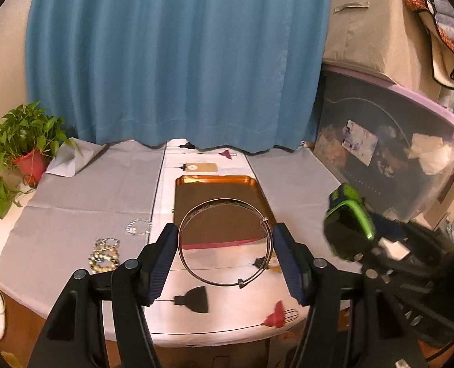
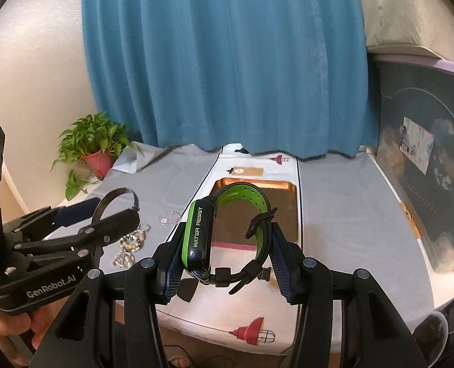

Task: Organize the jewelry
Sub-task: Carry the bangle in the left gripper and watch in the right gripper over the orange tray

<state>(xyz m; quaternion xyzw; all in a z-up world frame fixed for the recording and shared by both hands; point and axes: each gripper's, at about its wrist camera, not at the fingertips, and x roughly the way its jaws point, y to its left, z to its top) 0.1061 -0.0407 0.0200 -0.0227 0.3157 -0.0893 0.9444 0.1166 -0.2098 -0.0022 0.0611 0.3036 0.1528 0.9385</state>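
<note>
Two grippers up over the counter (image 1: 288,184), each clamped on one piece of jewelry above the copper tray (image 1: 214,184).

Left wrist view: left gripper (image 1: 225,259) pinches a thin metal bangle (image 1: 223,245) across its width, pads against both sides; the ring faces the camera, its plane tilted back towards the tray. Loose bracelets (image 1: 107,253) lie on the grey cloth, left of the tray; only this view shows them unobstructed. Right gripper appears here as a blur at the right edge. Right wrist view: right gripper (image 2: 225,260) grips a green-and-black watch (image 2: 227,236), case upright against the left pad, long axis vertical, lettering reading upward; strap loops over to the right pad, buckle tail hanging down. A hand (image 2: 9,334) shows under the left gripper.
</note>
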